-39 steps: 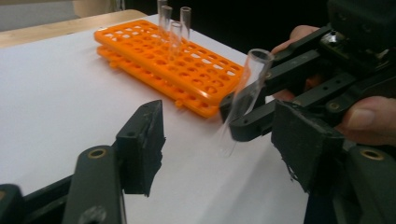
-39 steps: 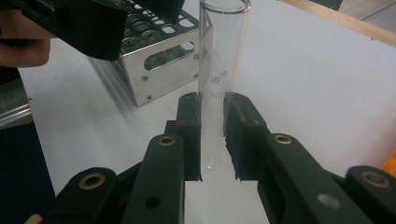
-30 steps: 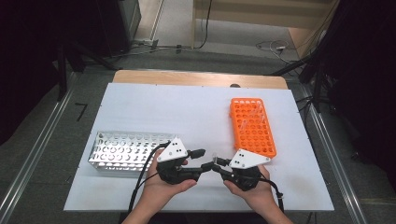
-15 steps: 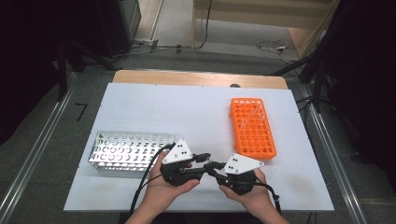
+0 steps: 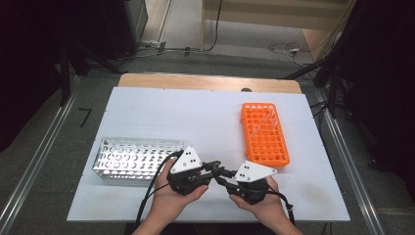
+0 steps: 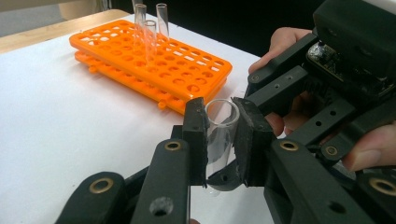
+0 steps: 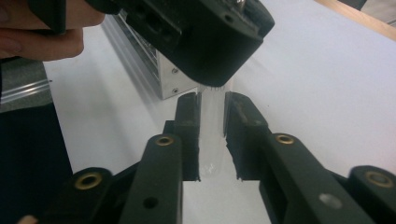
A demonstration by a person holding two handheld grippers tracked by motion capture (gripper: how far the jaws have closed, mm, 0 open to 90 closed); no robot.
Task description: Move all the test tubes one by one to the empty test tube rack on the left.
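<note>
A clear test tube (image 6: 222, 126) sits between the pads of my left gripper (image 6: 220, 135), whose jaws have just been closing and now press on it just below its open mouth. The same test tube (image 7: 212, 121) also runs between the jaws of my right gripper (image 7: 212, 140). Those jaws have just been opening and now stand a hair off the glass. In the high view the left gripper (image 5: 218, 169) and right gripper (image 5: 222, 177) meet tip to tip near the table's front edge, a hand behind each.
An orange tube rack (image 5: 264, 132) lies to the right; three clear tubes (image 6: 149, 28) stand in its far end. A perforated metal rack (image 5: 137, 159) lies to the left, close to the left gripper. The white table top (image 5: 195, 112) spreads behind the grippers.
The two grippers have drawn a little closer until their jaws overlap. The left jaws have closed on the test tube.
</note>
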